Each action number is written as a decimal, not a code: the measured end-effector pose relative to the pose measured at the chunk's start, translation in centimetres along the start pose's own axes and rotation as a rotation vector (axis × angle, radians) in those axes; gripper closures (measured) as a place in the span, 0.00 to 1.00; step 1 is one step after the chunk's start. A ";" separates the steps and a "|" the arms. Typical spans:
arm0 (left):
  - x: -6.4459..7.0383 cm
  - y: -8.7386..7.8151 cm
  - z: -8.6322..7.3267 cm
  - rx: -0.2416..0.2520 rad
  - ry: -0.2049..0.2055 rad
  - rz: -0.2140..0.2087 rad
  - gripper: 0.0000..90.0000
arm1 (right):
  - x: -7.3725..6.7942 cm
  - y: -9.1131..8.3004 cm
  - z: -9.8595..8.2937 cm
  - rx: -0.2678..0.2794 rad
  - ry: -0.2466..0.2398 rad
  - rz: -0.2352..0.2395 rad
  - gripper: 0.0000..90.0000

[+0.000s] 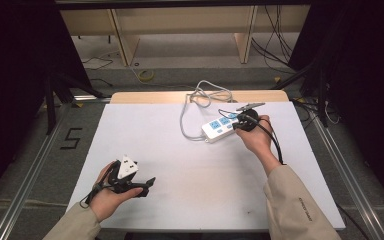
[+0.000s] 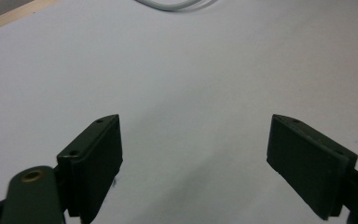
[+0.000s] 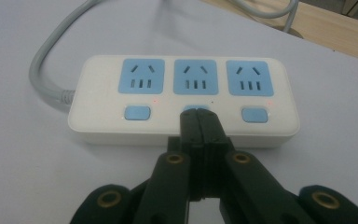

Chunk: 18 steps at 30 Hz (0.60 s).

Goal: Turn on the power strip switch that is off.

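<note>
1. The white power strip [image 3: 184, 100] lay on the far right part of the white table [image 1: 190, 170], with three blue sockets in a row and a blue button below each.
2. The right gripper [image 3: 199, 122] had its jaws pressed together, their tips resting on the middle button [image 3: 196, 108]; nothing was clamped between them.
3. In the high view the right gripper [image 1: 241, 123] sat at the strip's near right end, held by the right hand [image 1: 256, 137].
4. The strip's grey cable [image 1: 200, 97] ran off its left end, curved toward the far edge and coiled near the wooden strip [image 1: 145, 96] that borders the table there.
5. That cable was the only thing close to the power strip; it lay to the left and behind, not across the buttons.
6. The left gripper [image 1: 147, 184] rested well apart at the near left, in the left hand [image 1: 107, 197], with its jaws spread wide and nothing between them.
7. In the left gripper view, bare white surface stretched ahead of the left gripper [image 2: 193, 156] up to a loop of cable [image 2: 172, 4].
8. The middle of the table lay open between the two hands.
</note>
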State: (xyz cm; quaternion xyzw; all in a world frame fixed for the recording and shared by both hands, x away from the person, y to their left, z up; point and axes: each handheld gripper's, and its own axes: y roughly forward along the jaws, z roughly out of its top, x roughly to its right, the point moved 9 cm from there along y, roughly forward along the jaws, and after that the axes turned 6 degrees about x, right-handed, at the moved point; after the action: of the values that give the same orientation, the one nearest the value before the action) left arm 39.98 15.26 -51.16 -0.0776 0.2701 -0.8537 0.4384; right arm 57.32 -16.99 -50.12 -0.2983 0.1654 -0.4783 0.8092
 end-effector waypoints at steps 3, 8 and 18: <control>0.0 0.0 0.0 0.001 -0.001 0.000 0.20 | 0.1 0.1 0.0 -0.002 0.001 -0.002 1.00; 0.0 0.0 0.0 0.001 -0.001 -0.001 0.20 | 0.4 0.5 -0.2 -0.004 0.007 -0.007 1.00; 0.0 0.0 -0.1 -0.001 0.001 -0.002 0.20 | 0.7 0.7 0.1 -0.003 0.015 -0.015 1.00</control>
State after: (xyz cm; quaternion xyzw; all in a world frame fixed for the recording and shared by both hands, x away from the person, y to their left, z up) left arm 39.97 15.31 -51.21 -0.0778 0.2708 -0.8540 0.4373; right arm 58.26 -17.32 -50.49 -0.2973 0.1702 -0.4862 0.8039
